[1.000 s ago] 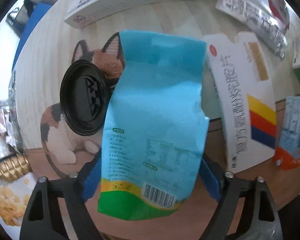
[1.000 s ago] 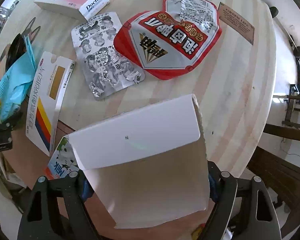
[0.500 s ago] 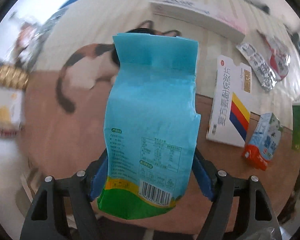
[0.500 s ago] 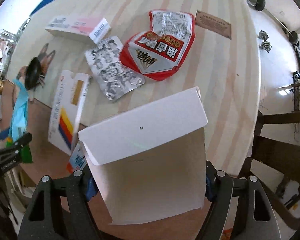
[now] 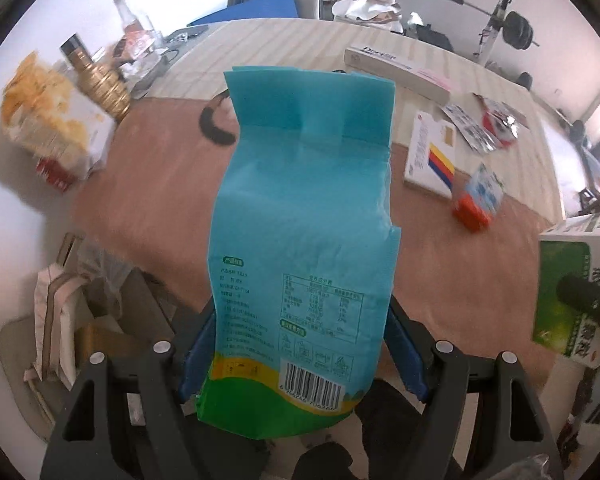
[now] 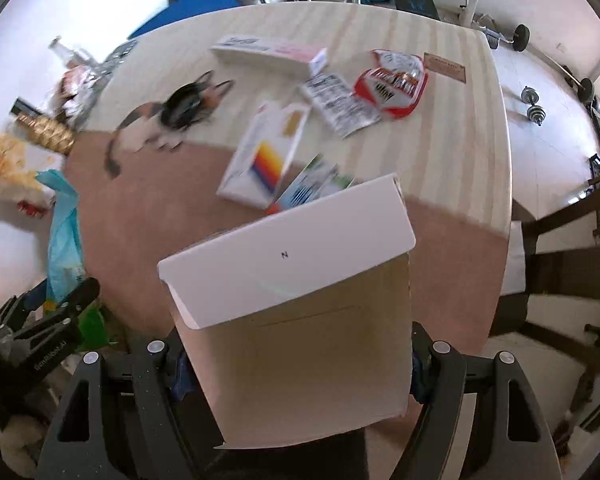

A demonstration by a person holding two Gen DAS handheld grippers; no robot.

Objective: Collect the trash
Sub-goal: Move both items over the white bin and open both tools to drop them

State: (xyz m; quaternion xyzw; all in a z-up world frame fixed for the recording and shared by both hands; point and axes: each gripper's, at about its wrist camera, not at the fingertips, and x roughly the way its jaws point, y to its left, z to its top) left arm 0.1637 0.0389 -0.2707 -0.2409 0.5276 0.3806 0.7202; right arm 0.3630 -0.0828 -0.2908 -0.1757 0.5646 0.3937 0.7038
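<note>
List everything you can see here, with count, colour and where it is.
Snack bag: one, turquoise with green base, clamped in left gripper.
Cardboard box: one, white, clamped in right gripper.
Medicine box: one, white, striped, mid-table.
Long box: one, white and pink, far side.
Foil wrapper: one, red and silver, far right.
Milk carton: one, blue and orange, beside medicine box.
Round lid: one, black, on cat picture.
Left gripper: black, blue pads.
Right gripper: black.

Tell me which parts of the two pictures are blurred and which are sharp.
Left wrist view: the blue bag in the tongs is sharp; the table behind is smeared. Right wrist view: the white box is sharp; the striped carton is smeared.
</note>
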